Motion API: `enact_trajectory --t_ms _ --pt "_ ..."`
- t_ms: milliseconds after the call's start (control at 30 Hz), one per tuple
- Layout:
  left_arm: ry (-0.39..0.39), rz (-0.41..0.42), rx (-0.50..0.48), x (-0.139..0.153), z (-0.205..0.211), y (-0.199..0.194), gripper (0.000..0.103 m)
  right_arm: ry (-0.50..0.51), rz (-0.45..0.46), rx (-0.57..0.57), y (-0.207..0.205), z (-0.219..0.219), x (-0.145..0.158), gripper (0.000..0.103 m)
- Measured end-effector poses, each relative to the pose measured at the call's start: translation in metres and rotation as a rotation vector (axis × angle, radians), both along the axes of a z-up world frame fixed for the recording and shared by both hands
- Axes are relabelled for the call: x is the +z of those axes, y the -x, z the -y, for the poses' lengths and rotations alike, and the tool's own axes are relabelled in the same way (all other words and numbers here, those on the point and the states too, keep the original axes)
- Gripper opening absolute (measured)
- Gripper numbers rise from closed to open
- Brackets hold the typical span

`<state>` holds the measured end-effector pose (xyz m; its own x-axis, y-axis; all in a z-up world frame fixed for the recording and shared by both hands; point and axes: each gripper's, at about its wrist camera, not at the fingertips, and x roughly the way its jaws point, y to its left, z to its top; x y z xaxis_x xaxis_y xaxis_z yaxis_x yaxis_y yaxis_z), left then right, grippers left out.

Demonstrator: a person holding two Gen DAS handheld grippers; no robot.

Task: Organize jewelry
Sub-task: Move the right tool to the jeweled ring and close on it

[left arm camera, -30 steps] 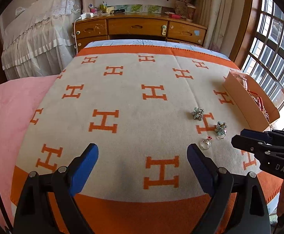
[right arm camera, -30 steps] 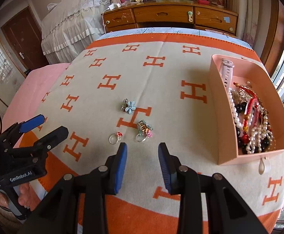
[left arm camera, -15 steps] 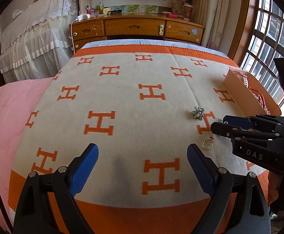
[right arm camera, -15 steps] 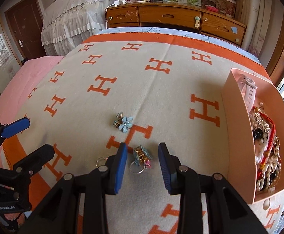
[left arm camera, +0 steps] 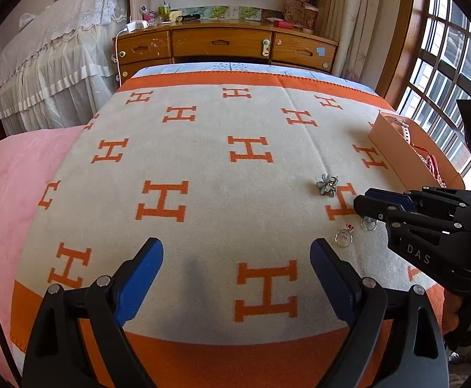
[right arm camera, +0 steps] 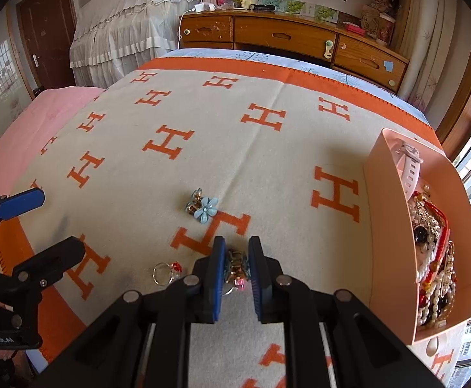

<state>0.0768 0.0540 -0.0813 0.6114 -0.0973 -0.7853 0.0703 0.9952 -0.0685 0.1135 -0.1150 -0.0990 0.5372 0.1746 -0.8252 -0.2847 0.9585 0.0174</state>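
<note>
The right gripper (right arm camera: 237, 260) has just closed its blue fingers (right arm camera: 217, 258) on the gold charm ring with a pink stone (right arm camera: 236, 266), near the bed's front edge beside the pink jewelry box (right arm camera: 387, 226). The left gripper (left arm camera: 235, 278) hangs wide open, empty.

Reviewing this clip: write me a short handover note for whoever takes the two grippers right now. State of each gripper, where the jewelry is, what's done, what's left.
Right gripper: jaws have just been closing and now pinch the charm ring, which is low over the blanket; whether it is lifted I cannot tell.
Left gripper: wide open, empty, hovering over the blanket.
On the blanket: blue flower ring and small red-bead ring, both loose.
Pink box at the right edge already holds a watch, pearls and beads.
Done: most pieces boxed, charm ring gripped.
Left: carry the charm ring to the box, then the other two rings.
</note>
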Motion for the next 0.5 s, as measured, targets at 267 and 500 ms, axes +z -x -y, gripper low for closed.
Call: enact_trajectory --t_ms 267,500 --pt "-0.003 0.0 -0.027 -0.001 0.007 0.001 0.091 -0.041 0.034 0.004 0.008 0.006 0.012 0.015" --pt "-0.01 -0.014 -0.069 -0.001 0.022 0.001 0.091 -0.091 0.065 0.009 0.016 0.017 0.023 0.015"
